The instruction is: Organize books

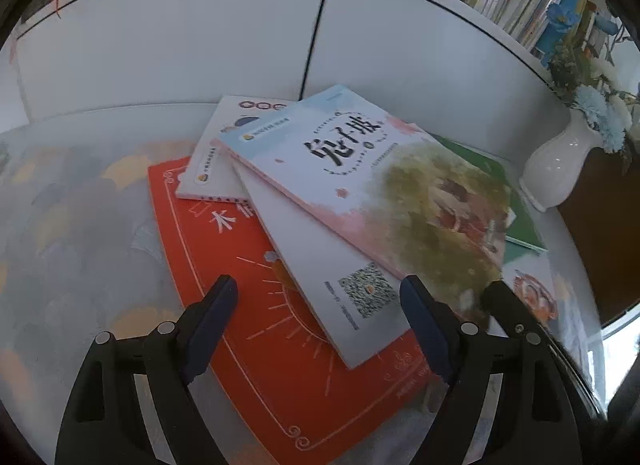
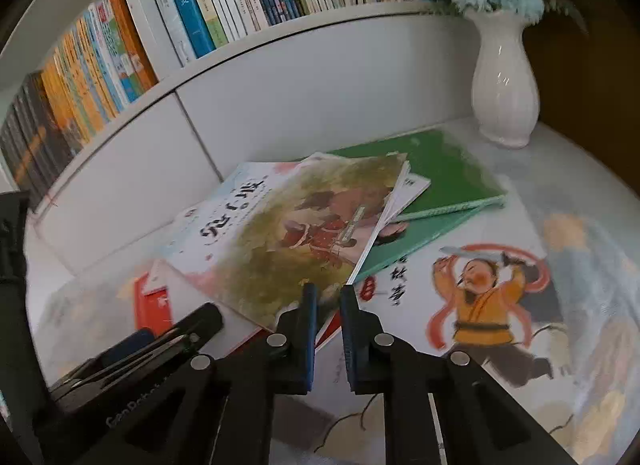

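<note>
My right tongs pinched near-closed at the near corner of the top book; whether they bite it, can't tell. Left tongs open over the white book on the red book. Best lift slow, keep the cover level, steady the pile

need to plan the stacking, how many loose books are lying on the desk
At least 6, some may be hidden: top pastel book, white QR-code book, white book, orange book, green book, and warrior picture book nearest the vase.
</note>
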A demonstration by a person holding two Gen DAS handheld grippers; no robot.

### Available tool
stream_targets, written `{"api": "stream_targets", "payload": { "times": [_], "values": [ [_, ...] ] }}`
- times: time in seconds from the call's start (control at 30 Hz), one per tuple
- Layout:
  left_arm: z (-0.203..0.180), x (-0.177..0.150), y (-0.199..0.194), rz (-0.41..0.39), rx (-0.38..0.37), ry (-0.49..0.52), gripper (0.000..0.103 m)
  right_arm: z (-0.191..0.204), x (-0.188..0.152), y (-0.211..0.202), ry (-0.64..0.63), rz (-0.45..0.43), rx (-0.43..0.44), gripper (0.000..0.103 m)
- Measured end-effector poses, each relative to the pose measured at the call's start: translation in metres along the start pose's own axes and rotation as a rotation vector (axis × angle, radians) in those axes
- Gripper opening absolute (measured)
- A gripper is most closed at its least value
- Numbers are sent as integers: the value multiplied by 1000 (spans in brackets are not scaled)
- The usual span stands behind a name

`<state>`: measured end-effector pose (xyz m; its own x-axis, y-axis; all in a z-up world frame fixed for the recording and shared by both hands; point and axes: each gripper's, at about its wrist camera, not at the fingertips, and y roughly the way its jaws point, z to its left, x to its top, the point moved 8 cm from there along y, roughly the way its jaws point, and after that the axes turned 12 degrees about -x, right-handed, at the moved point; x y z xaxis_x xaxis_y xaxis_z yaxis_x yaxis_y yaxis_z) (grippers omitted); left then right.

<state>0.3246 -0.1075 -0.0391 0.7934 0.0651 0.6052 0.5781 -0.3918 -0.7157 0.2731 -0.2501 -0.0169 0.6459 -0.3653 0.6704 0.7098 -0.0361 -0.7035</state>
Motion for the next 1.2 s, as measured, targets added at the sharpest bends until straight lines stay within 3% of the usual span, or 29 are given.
{"api": "stream_targets", "payload": {
  "times": [0.13, 0.2, 0.23, 0.3, 0.43, 0.5, 0.57, 0.63, 0.67, 0.8, 0.87, 0.93, 1.03, 1.2],
  "values": [
    [-14, 9, -13, -81, -12, 71, 81, -14, 2, 9, 119, 57, 88, 15],
    [-23, 16, -23, -154, -21, 106, 83, -21, 2, 14, 166, 75, 94, 23],
    [-25, 18, -25, -172, -20, 120, 83, -20, 1, 16, 178, 84, 105, 32],
    [-24, 22, -26, -197, -14, 135, 83, -19, 0, 16, 184, 79, 114, 34],
    [-5, 19, -11, -122, -56, 44, 84, -14, 2, 19, 177, 80, 154, 35],
    [6, 11, -3, -63, -22, 44, 83, -12, 6, 20, 195, 58, 191, 38],
    [9, 2, 0, -28, -12, 79, 84, -12, 15, 17, 286, 26, 288, 60],
    [4, 0, -2, -25, -11, 107, 83, -12, 25, 18, 369, 9, 351, 73],
    [2, 0, -2, -25, -14, 107, 83, -12, 27, 21, 356, 10, 340, 73],
    [-2, 10, -6, -65, -88, 7, 83, -8, 20, 27, 254, 41, 281, 54],
    [-5, 17, -8, -91, -135, -50, 83, -7, 16, 30, 252, 79, 300, 32],
    [-8, 17, -6, -95, -128, -44, 84, -4, 8, 32, 167, 108, 285, 14],
    [-8, 7, 3, -52, -167, -71, 84, 16, 1, 25, 58, 145, 316, 11],
    [-7, 0, 2, 0, -217, -88, 77, 24, -9, 24, 132, 208, 393, 9]
  ]
}}
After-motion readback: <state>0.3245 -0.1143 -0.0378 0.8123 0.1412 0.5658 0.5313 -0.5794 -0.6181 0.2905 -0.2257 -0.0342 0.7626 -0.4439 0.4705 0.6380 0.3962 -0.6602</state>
